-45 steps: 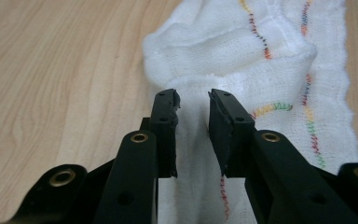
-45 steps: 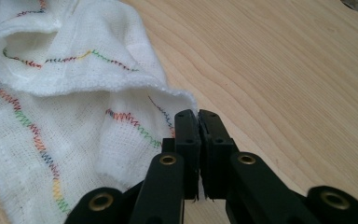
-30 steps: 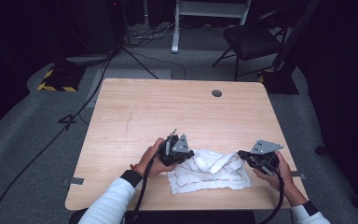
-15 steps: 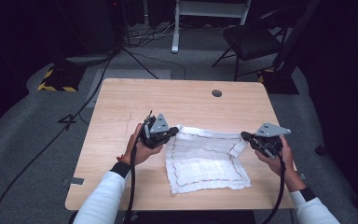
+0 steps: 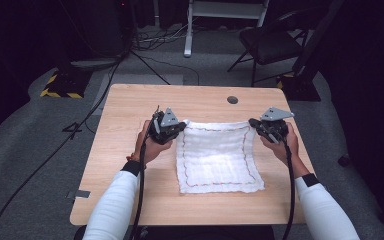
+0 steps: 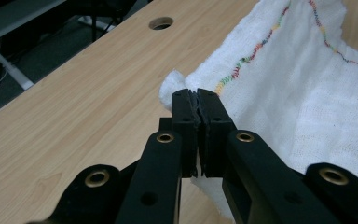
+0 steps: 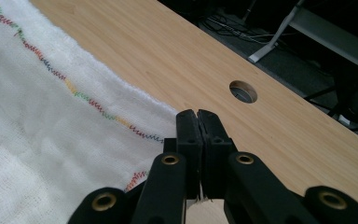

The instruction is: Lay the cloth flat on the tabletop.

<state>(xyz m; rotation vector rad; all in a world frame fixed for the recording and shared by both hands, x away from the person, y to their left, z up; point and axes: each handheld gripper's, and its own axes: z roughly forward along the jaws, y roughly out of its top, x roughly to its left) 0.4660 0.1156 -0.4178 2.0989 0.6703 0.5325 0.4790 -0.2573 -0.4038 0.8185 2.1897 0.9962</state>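
A white cloth (image 5: pixel 216 159) with a rainbow-stitched hem lies spread across the wooden table (image 5: pixel 130 105). Its near edge rests on the wood, and its far edge is lifted and stretched between the two grippers. My left gripper (image 5: pixel 182 126) is shut on the far left corner; in the left gripper view the jaws (image 6: pixel 195 99) pinch a tuft of the cloth (image 6: pixel 289 79). My right gripper (image 5: pixel 252 122) is shut on the far right corner, with the cloth (image 7: pixel 51 121) running away from its closed jaws (image 7: pixel 197 116).
A round cable hole (image 5: pixel 232 99) sits near the table's far edge, beyond the cloth. A black chair (image 5: pixel 270 42) and a white stand (image 5: pixel 190 30) are on the floor behind the table. Cables trail from both grippers toward the person.
Both grippers moved away from the person and apart, each still holding its corner. The bunched cloth was drawn out into a spread, nearly flat sheet.
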